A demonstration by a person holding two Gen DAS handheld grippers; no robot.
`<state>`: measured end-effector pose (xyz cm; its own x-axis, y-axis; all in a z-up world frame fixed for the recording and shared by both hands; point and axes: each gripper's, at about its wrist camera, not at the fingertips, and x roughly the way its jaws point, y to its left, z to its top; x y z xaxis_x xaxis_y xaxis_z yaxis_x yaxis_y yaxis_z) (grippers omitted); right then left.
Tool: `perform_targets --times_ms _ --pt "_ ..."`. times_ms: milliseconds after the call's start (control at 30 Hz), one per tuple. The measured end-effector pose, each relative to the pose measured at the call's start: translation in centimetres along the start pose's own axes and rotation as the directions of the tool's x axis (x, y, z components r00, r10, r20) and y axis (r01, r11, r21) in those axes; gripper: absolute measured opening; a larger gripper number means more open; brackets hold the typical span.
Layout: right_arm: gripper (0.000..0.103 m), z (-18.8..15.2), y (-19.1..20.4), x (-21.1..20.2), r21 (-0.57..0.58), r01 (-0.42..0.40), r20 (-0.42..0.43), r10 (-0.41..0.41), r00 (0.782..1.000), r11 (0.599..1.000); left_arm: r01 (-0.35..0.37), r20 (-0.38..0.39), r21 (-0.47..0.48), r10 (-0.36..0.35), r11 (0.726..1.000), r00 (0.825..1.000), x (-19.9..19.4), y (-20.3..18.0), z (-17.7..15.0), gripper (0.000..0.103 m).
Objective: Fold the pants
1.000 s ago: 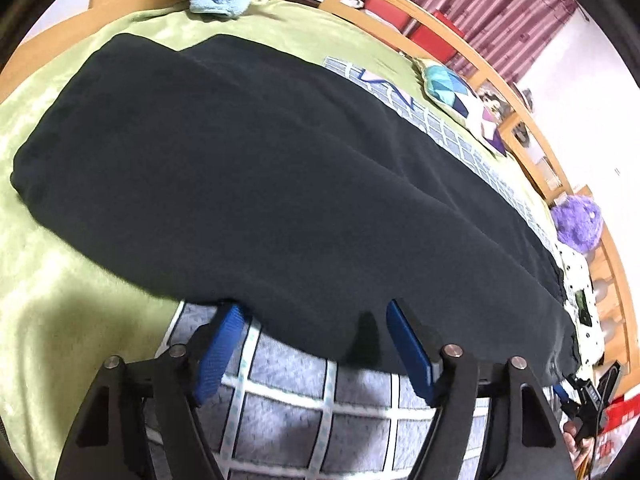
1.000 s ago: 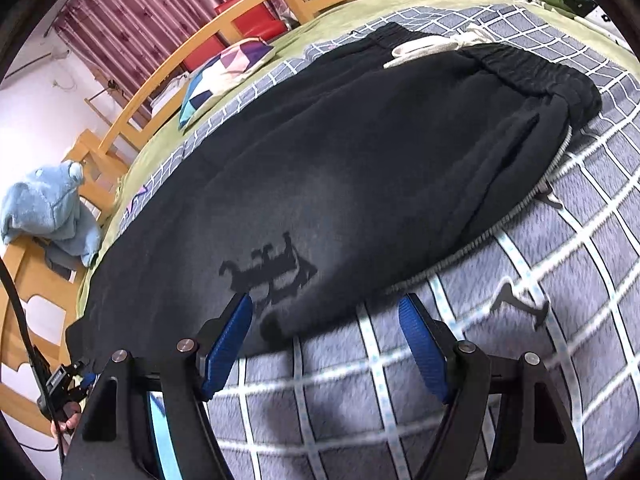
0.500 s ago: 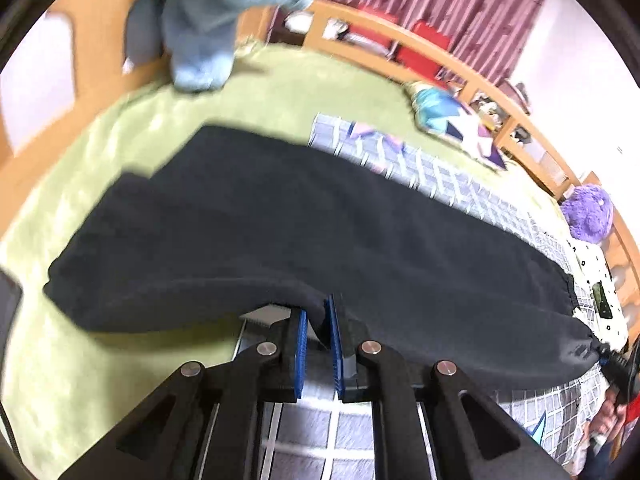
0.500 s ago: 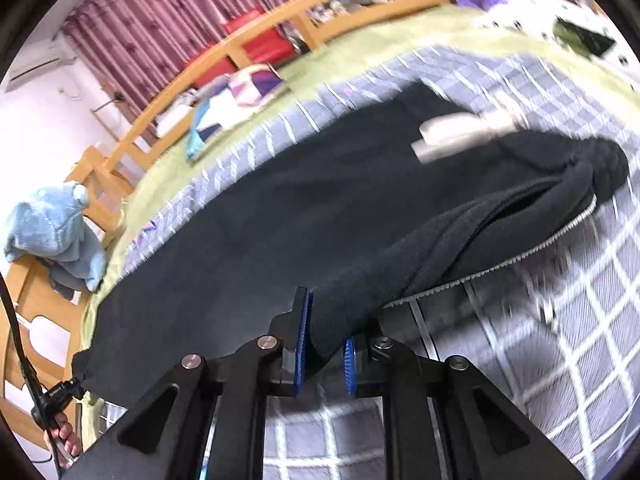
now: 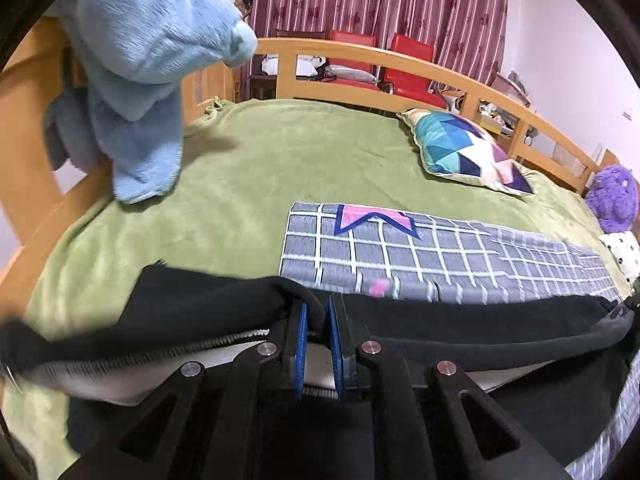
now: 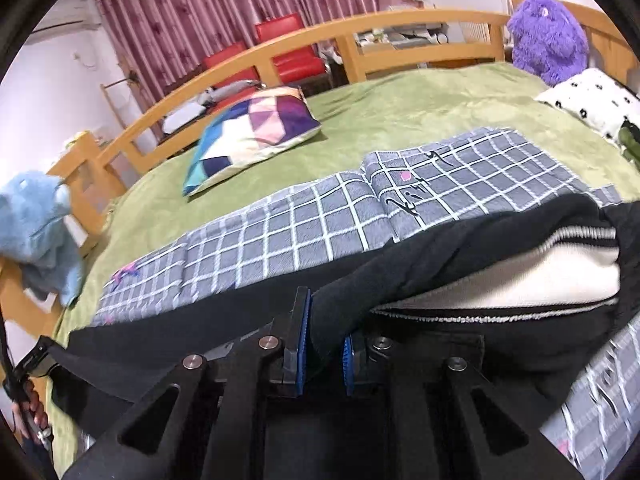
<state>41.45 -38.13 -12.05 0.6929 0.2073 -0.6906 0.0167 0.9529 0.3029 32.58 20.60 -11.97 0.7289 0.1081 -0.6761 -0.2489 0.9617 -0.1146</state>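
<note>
A blue plush toy (image 5: 152, 60) hangs over the bed's wooden rail (image 5: 400, 60) at the left corner of the bed (image 5: 280, 152), whose cover is green. The left tool (image 5: 318, 320) is clamped on a fold of the black pants (image 5: 200, 300), its blue pads pressing the cloth between them. The pants stretch along the bed's near edge, lifted, with pale lining and a ribbed hem showing underneath. Beyond them a grey checked blanket (image 5: 440, 252) lies flat, and a patterned cushion (image 5: 460, 148) sits near the far rail. The right tool (image 6: 324, 344) likewise grips the black fabric, pinched tight. A purple plush toy (image 6: 548, 44) sits at the bed's right corner, beside a white spotted pillow (image 6: 592, 96).
</note>
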Motion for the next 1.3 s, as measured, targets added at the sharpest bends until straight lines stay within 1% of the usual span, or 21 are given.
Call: perform_targets --times_ms 67,133,200,233,267,300,333,367,433,533,633,667,733,767,867,967,1000,1067,1133,1200,1300 --pt "0.021 0.7 -0.6 4.1 0.045 0.003 -0.067 0.000 0.998 0.999 0.001 -0.035 -0.026 -0.002 1.000 0.999 2.4 0.2 0.2 0.014" --pt "0.028 0.4 -1.6 6.9 0.100 -0.010 -0.118 0.022 0.993 0.995 -0.025 -0.062 -0.029 0.023 0.999 0.998 3.5 0.4 -0.1 0.014" --pt "0.030 -0.3 -2.3 7.9 0.122 0.006 -0.124 0.009 0.992 0.993 -0.028 -0.063 -0.029 0.027 0.999 0.998 3.3 0.5 -0.5 0.016" --pt "0.031 -0.7 -2.4 7.7 0.118 -0.001 -0.117 0.015 0.993 0.993 -0.025 -0.057 -0.030 0.023 0.999 0.998 2.9 0.6 -0.7 0.021" --pt "0.034 -1.2 -2.4 7.0 0.113 -0.012 -0.101 0.024 0.995 0.994 -0.030 -0.043 -0.033 0.028 0.999 0.999 2.1 0.8 -0.9 0.035" --pt "0.037 -1.9 -2.4 5.8 0.105 -0.027 -0.081 0.035 0.996 0.994 -0.042 -0.018 -0.032 0.041 0.999 0.999 1.2 0.9 -1.1 0.043" --pt "0.044 -2.2 -2.2 5.0 0.098 -0.037 -0.064 0.043 0.997 0.994 -0.061 0.010 -0.030 0.062 0.998 0.998 -0.1 1.1 -1.3 0.065" --pt "0.049 -2.8 -2.0 3.6 0.086 -0.050 -0.041 0.053 0.998 0.995 -0.074 0.028 -0.029 0.074 0.997 0.997 -1.2 1.2 -1.6 0.074" --pt "0.052 -4.2 -1.4 1.2 0.045 -0.030 -0.023 0.031 0.999 0.999 -0.060 0.048 -0.034 0.062 0.998 0.997 -3.3 1.7 -2.5 0.074" --pt "0.052 -6.8 -0.8 -1.3 -0.016 -0.005 -0.059 0.004 0.998 1.000 -0.031 0.008 -0.056 0.032 0.998 0.999 -5.1 2.6 -3.8 0.074" --pt "0.053 -10.0 -1.0 -3.3 -0.050 0.029 -0.089 -0.033 0.995 0.998 0.014 -0.053 -0.092 -0.019 0.996 0.998 -6.8 3.3 -6.7 0.074" --pt "0.053 -11.1 -1.2 -3.9 -0.061 0.047 -0.098 -0.053 0.994 0.997 0.030 -0.087 -0.102 -0.039 0.994 0.995 -7.4 3.6 -8.1 0.074" --pt "0.053 -13.4 -2.0 -5.1 -0.081 0.090 -0.114 -0.099 0.989 0.993 0.054 -0.110 -0.131 -0.068 0.990 0.992 -8.2 4.0 -10.2 0.074" --pt "0.053 -14.5 -2.6 -5.7 -0.079 0.109 -0.123 -0.118 0.985 0.991 0.081 -0.119 -0.170 -0.102 0.982 0.988 -8.8 4.4 -11.8 0.074" --pt "0.055 -17.3 -5.2 -7.5 0.002 0.107 -0.140 -0.106 0.985 0.994 0.160 -0.146 -0.250 -0.200 0.955 0.969 -9.1 4.8 -15.5 0.074" --pt "0.057 -19.1 -8.3 -9.0 0.109 0.082 -0.120 -0.069 0.990 0.991 0.221 -0.133 -0.286 -0.267 0.933 0.955 -8.6 4.9 -17.6 0.072" --pt "0.058 -19.3 -9.4 -9.4 0.154 0.075 -0.103 -0.059 0.993 0.985 0.216 -0.132 -0.302 -0.265 0.929 0.955 -8.4 5.1 -18.0 0.072" --pt "0.065 -19.6 -11.6 -9.9 0.255 0.032 -0.076 -0.013 0.997 0.966 0.207 -0.124 -0.348 -0.263 0.914 0.957 -7.6 5.9 -18.4 0.072" --pt "0.066 -19.3 -13.0 -9.4 0.316 -0.004 -0.066 0.027 0.997 0.949 0.210 -0.116 -0.394 -0.275 0.895 0.954 -6.8 6.6 -18.6 0.072" --pt "0.066 -18.7 -13.3 -8.6 0.327 -0.014 -0.065 0.037 0.997 0.945 0.224 -0.085 -0.436 -0.287 0.872 0.954 -5.8 7.2 -18.4 0.072" --pt "0.068 -17.2 -13.3 -6.4 0.316 -0.040 -0.059 0.062 0.996 0.948 0.228 -0.054 -0.457 -0.283 0.860 0.958 -4.5 7.4 -17.7 0.072"
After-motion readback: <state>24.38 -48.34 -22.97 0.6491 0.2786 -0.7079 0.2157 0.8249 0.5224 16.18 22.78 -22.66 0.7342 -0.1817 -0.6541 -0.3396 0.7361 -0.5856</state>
